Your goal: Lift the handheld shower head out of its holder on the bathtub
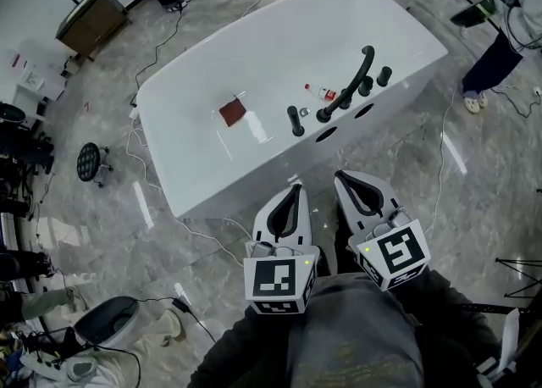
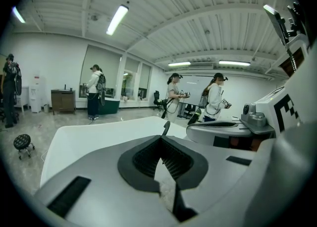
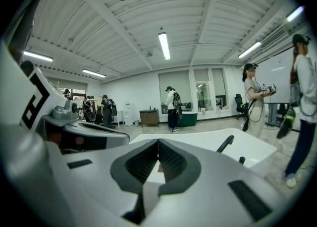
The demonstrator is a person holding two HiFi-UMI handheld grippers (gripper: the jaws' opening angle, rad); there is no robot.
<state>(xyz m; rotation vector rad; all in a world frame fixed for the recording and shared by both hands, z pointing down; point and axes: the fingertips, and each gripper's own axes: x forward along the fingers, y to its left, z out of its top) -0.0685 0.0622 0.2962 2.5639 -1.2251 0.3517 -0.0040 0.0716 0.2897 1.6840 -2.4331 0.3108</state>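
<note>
Before bathtub (image 1: 196,181), 2 closed claws (image 1: 295,189) (image 1: 341,178) abreast

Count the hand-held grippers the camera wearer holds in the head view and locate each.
2. The left hand-held gripper sits low at centre; the right hand-held gripper is just beside it on its right. Both point toward the bathtub. Neither is hidden.

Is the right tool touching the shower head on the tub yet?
Apart. The head view shows the right tool short of the bathtub, with bare floor between it and the shower head on the rim.
</note>
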